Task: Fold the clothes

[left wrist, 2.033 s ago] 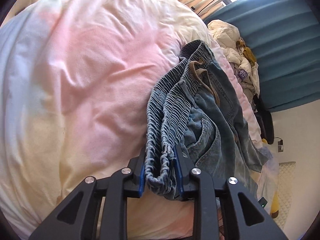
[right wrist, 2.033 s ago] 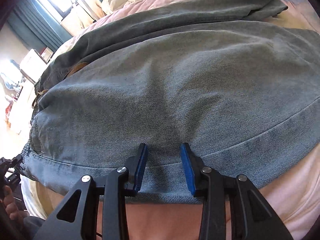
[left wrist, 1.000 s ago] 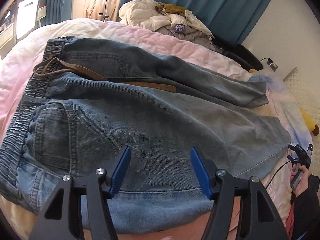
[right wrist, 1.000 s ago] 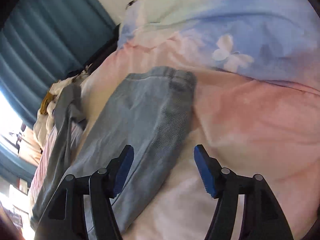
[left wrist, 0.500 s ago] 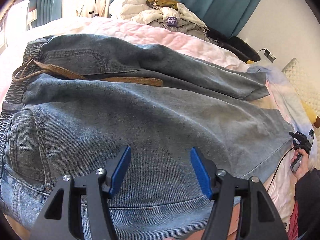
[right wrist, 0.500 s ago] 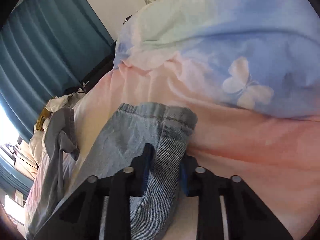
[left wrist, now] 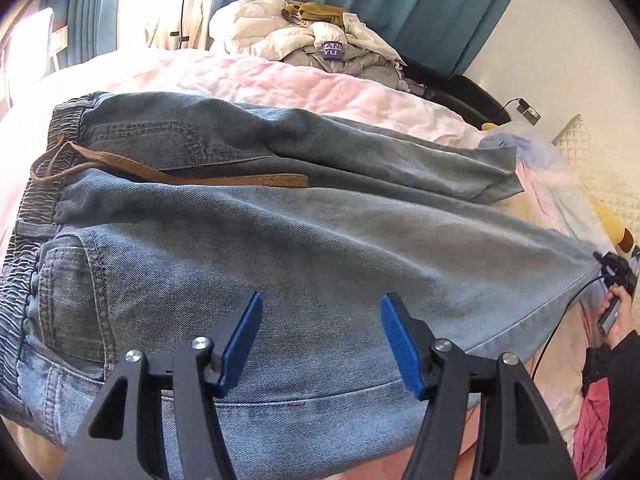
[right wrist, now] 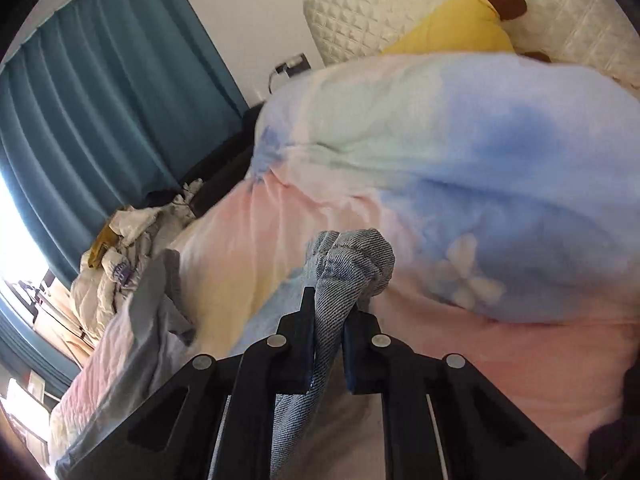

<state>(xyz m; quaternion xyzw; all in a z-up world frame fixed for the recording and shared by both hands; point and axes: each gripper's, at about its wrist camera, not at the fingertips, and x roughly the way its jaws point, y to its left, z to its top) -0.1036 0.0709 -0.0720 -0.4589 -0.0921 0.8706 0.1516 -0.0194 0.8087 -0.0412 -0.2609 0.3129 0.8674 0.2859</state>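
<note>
Jeans (left wrist: 320,248) spread on duvet (left wrist: 280,76), clothes pile (left wrist: 316,44) beyond

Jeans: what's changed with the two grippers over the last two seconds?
The left gripper let go of the elastic waistband and now hovers open over the jeans. The right gripper moved to the leg hem and clamped it. The jeans remain flat on the duvet.

Jeans (left wrist: 320,248) spread on the bed (left wrist: 280,80), clothes pile (left wrist: 312,48) behind, curtain (left wrist: 400,0) beyond
</note>
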